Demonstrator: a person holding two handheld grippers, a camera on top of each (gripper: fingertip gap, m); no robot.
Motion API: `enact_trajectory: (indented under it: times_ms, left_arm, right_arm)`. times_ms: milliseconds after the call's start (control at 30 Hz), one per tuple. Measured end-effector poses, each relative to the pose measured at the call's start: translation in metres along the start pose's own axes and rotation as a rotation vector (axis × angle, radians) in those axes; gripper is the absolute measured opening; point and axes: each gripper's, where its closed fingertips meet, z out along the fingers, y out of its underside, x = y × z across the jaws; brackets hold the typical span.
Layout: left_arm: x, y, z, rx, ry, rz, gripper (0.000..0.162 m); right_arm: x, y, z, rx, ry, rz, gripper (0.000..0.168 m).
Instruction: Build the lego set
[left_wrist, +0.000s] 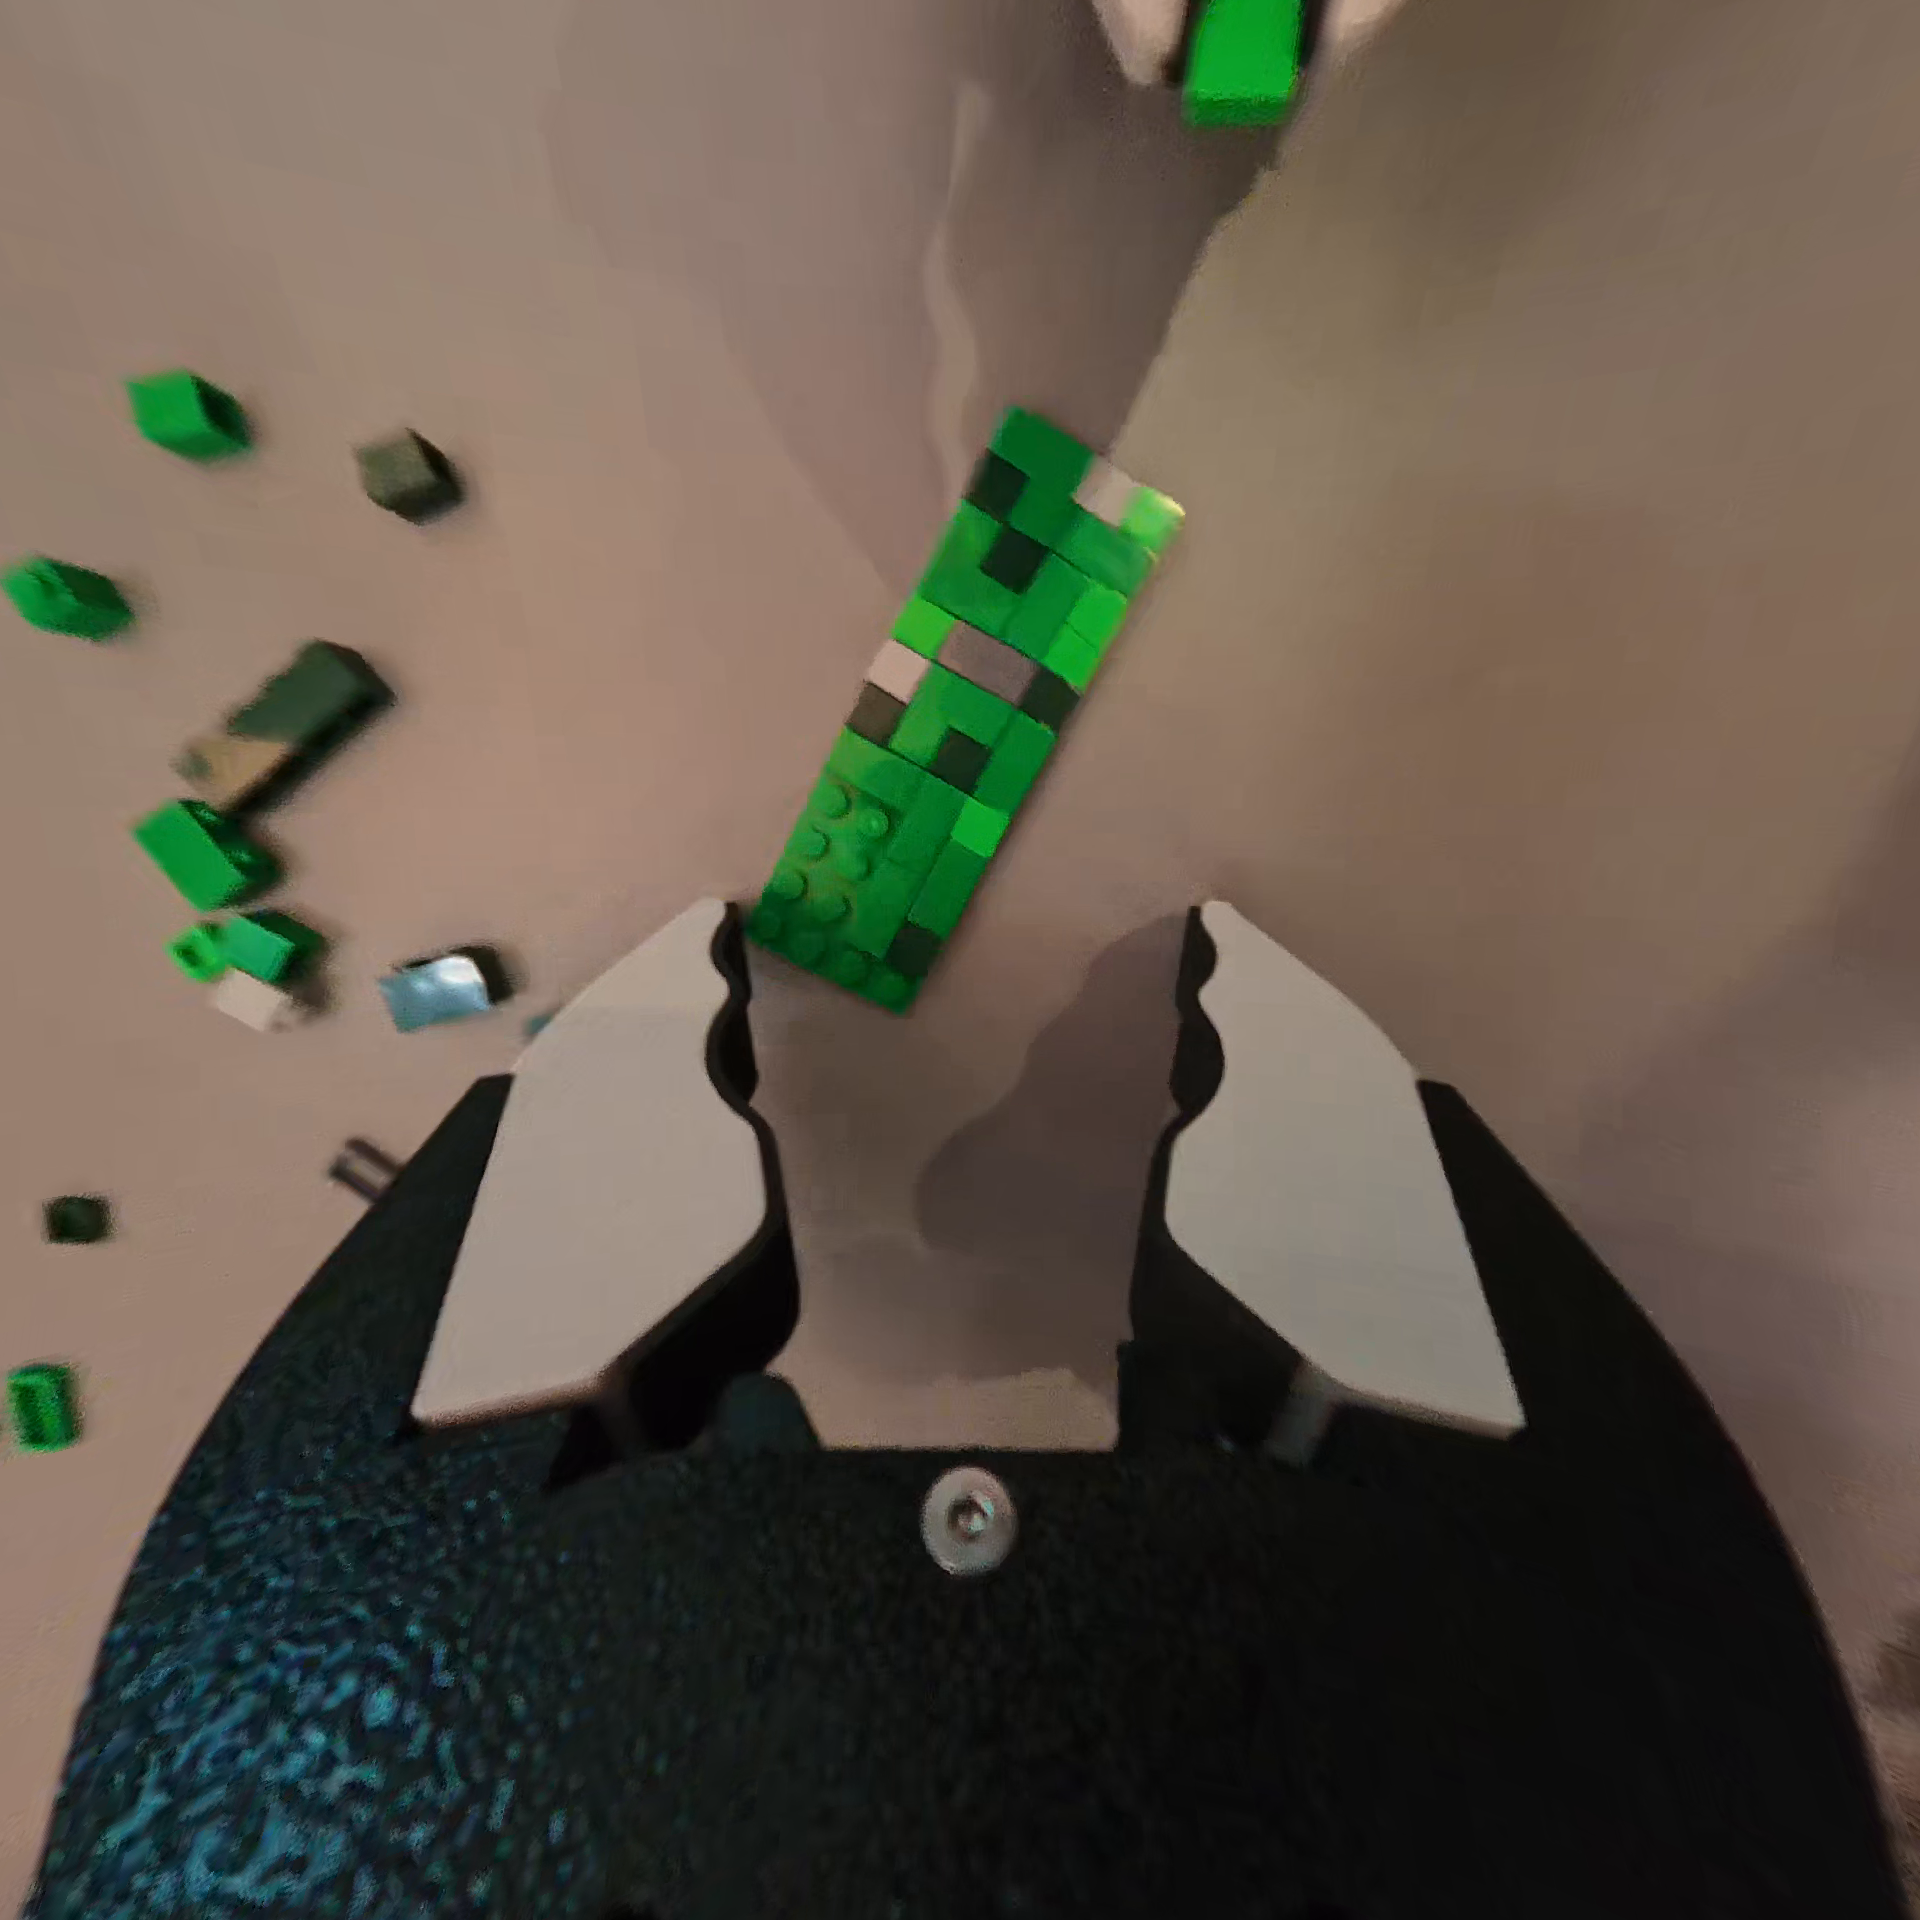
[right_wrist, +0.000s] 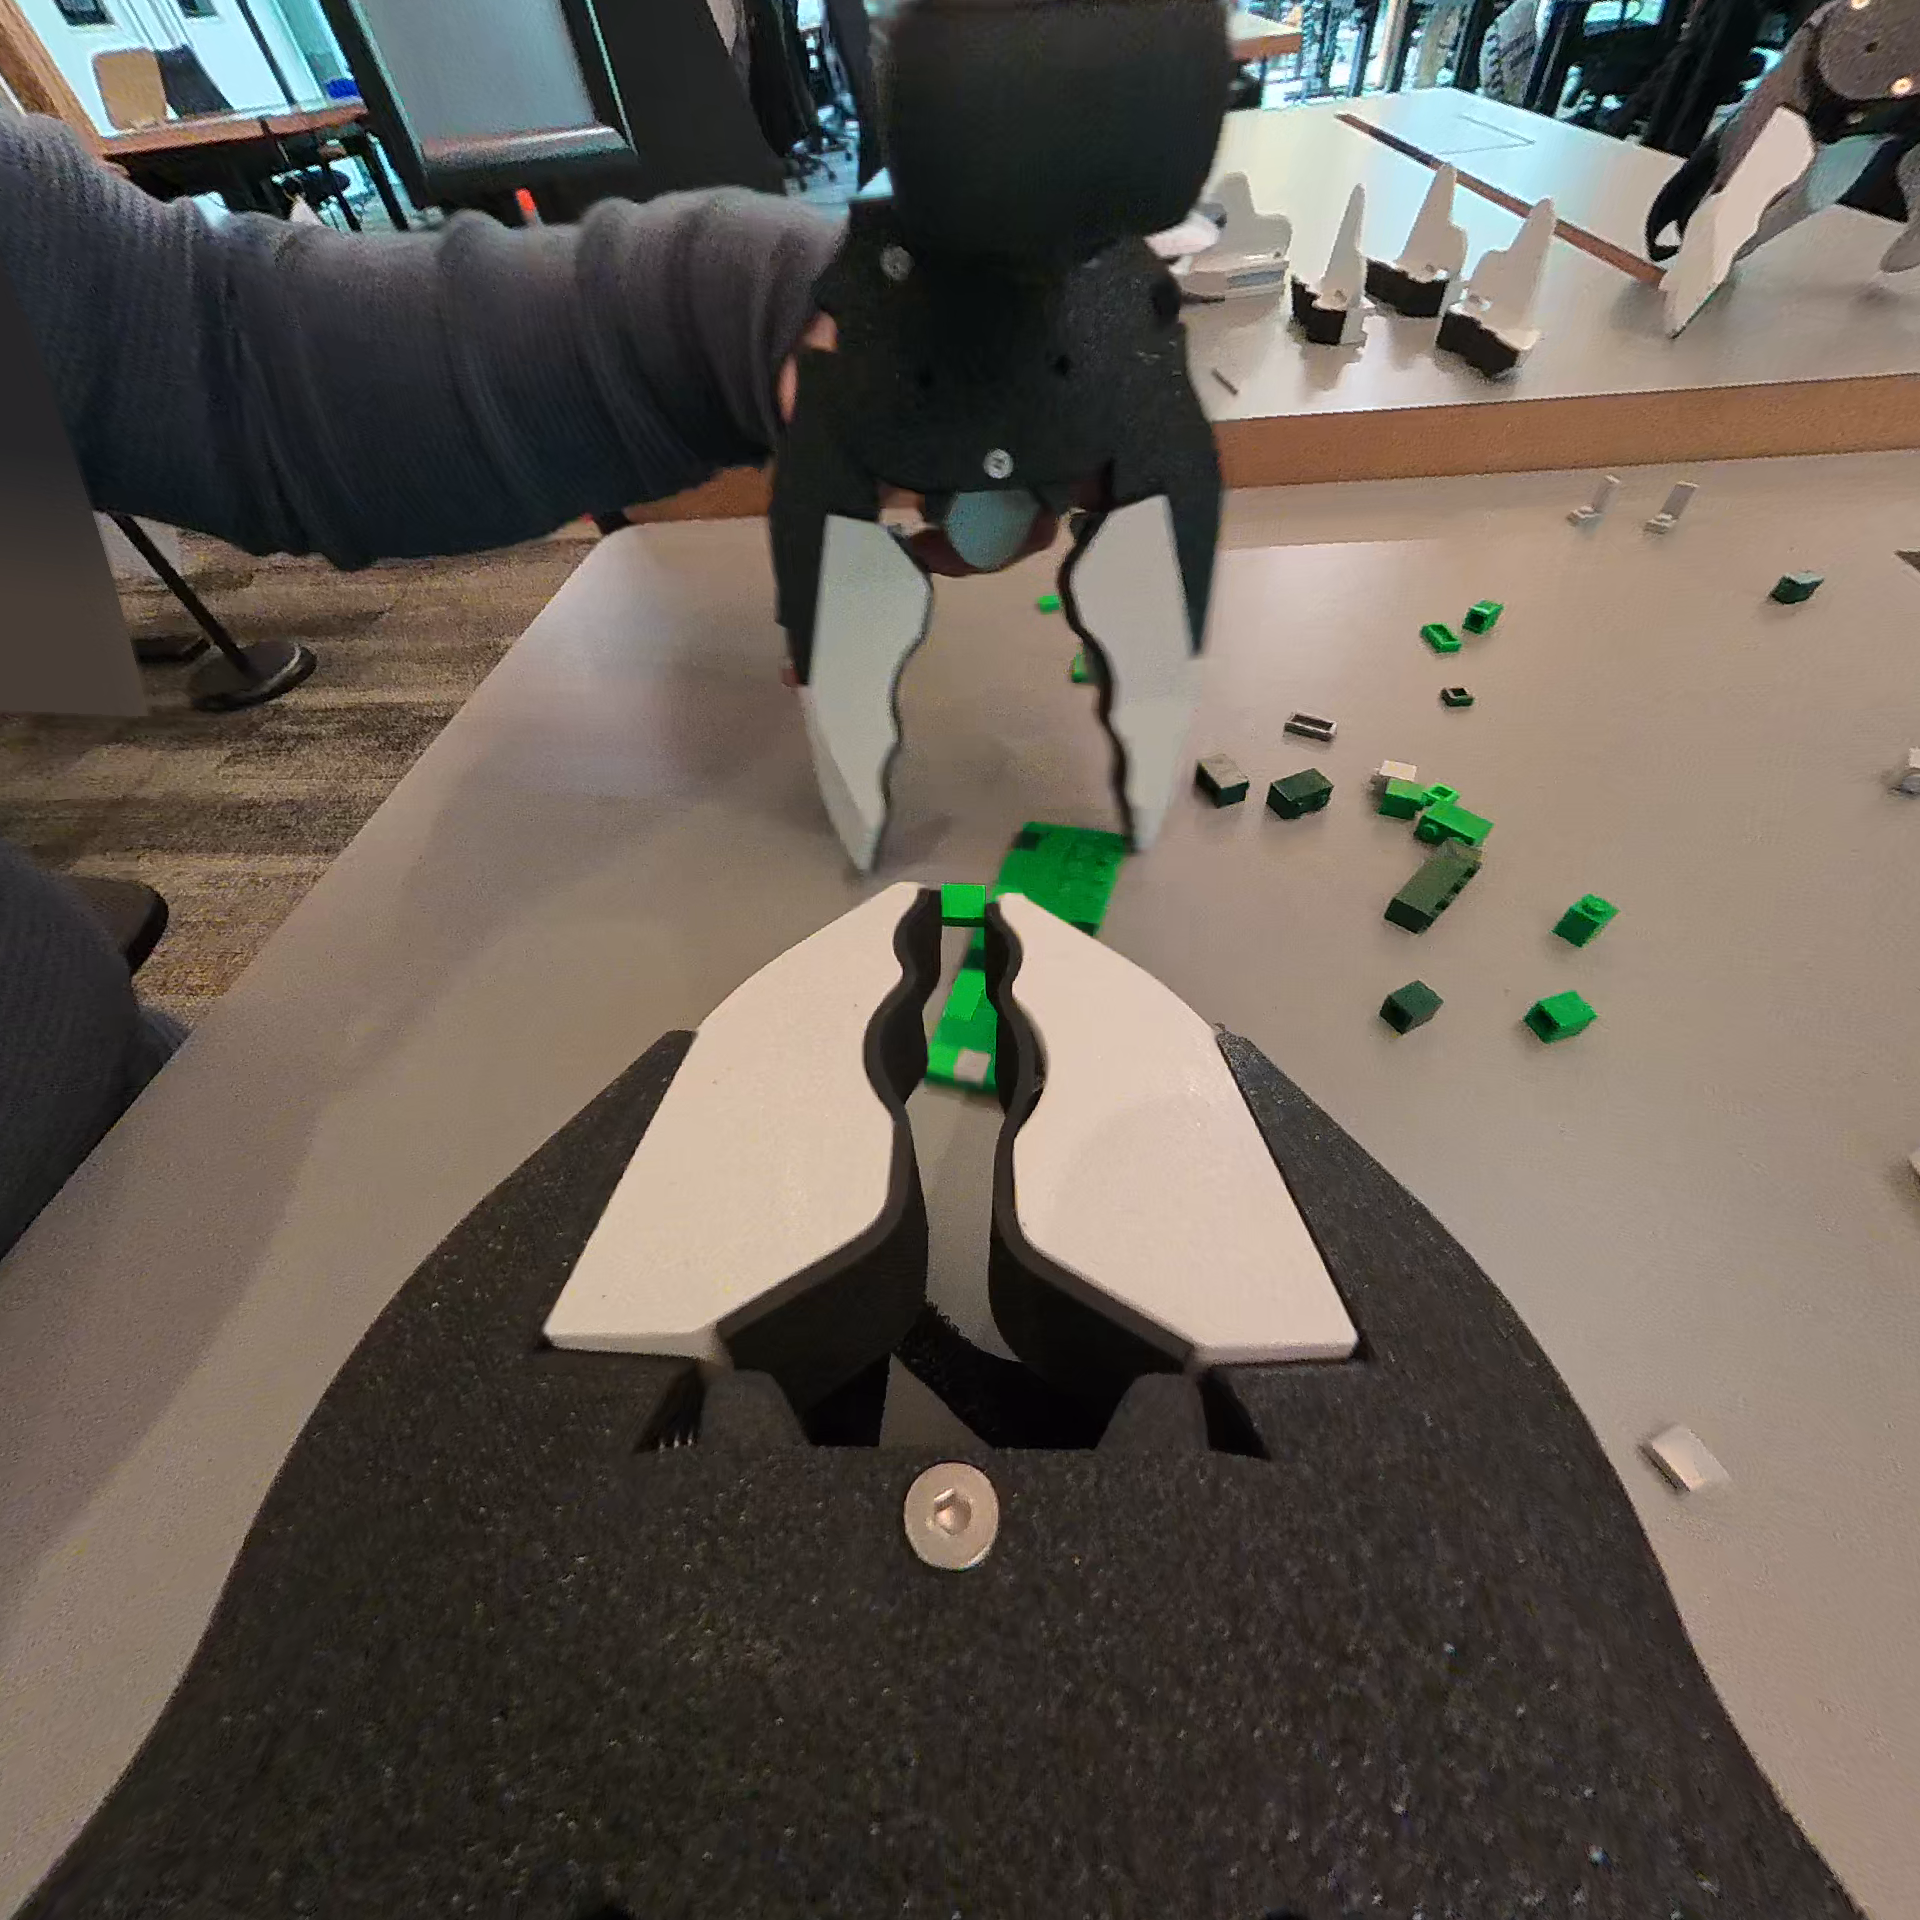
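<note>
A long green lego plate (left_wrist: 966, 717), partly tiled with green, dark and pale tiles, lies flat on the grey table. My left gripper (left_wrist: 961, 940) is open and empty, with its fingertips at the plate's studded near end. My right gripper (right_wrist: 963, 902) is shut on a small bright green brick (right_wrist: 963, 900) and holds it above the plate (right_wrist: 1060, 868). The brick also shows at the top of the left wrist view (left_wrist: 1242, 57), between the right gripper's fingertips. The left gripper (right_wrist: 997, 831) faces me in the right wrist view, held by a grey-sleeved arm (right_wrist: 395, 364).
Loose green, dark green and pale bricks lie scattered left of the plate (left_wrist: 229, 790), and to the right in the right wrist view (right_wrist: 1439, 878). A second table (right_wrist: 1558, 343) behind holds spare white gripper fingers. The table edge and carpet floor (right_wrist: 208, 790) are to the left.
</note>
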Motion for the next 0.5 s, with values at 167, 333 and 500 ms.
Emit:
enact_trajectory:
  times_ms: [167,333,500]
  left_arm:
    - [0.030,0.003,-0.008,0.015,0.057,-0.086,0.081]
    - [0.025,0.003,-0.010,0.108,-0.207,-0.188,0.072]
    - [0.038,-0.001,-0.004,0.190,-0.170,-0.308,0.069]
  right_arm:
    - [0.002,0.002,0.001,-0.008,0.032,-0.015,0.007]
    - [0.003,0.009,0.004,-0.063,0.120,-0.067,0.007]
    - [-0.001,0.013,0.003,-0.071,0.193,-0.105,0.007]
